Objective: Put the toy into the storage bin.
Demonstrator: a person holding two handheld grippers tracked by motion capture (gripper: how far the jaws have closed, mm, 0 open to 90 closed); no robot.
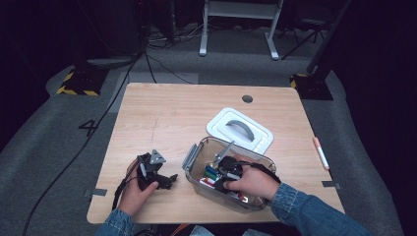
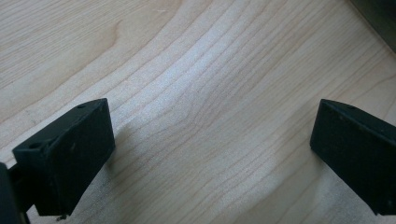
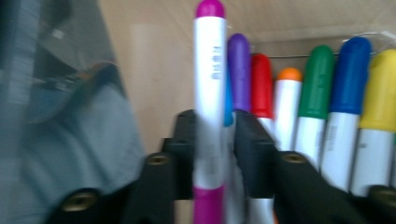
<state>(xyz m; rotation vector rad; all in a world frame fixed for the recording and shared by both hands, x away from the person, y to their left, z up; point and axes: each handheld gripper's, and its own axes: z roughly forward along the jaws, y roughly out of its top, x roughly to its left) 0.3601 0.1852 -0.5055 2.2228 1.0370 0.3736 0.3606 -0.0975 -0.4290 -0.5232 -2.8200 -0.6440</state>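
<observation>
1. the magenta marker (image 3: 209, 107) is seen between the fingers (image 3: 254, 149) of the right gripper (image 1: 227, 171), inside the clear box (image 1: 194, 158) on the worktop (image 1: 167, 118).
2. its long side runs straight up the right gripper view, in line with the fingers. the picture is blurry, so a tight hold cannot be told.
3. the other markers (image 3: 317, 112) are lined up just beside it, the same way round.
4. the left gripper (image 1: 156, 173) is held wide open over bare wood, well apart from the box.
5. the right hand (image 1: 253, 183) is nearer, so the next move is judged to be its own.
</observation>
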